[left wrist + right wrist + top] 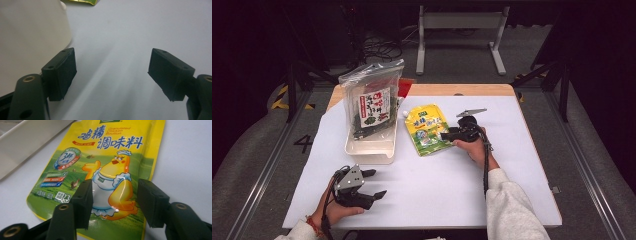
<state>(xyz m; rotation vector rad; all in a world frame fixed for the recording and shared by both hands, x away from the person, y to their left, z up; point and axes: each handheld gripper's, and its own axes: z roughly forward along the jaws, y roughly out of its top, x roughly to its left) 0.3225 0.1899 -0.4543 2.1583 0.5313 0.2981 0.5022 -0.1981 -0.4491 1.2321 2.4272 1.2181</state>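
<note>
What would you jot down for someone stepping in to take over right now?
Left gripper: open, holding nothing, low over the white table cover near the tray's front.
Right gripper: open, jaws either side of the yellow chicken bouillon pouch, not clamped.
Pouch lies flat right of the cream tray.
Done: clear bag of seaweed snacks stands in the tray.
Left, probably: grip the pouch and move it to the tray.

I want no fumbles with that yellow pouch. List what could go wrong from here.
1. The right tool stands over the flat yellow pouch with its jaws apart; closing there may skid off the glossy face instead of catching an edge.
2. The tall seaweed bag stands upright in the white tray beside the pouch; a careless swing could topple it.
</note>
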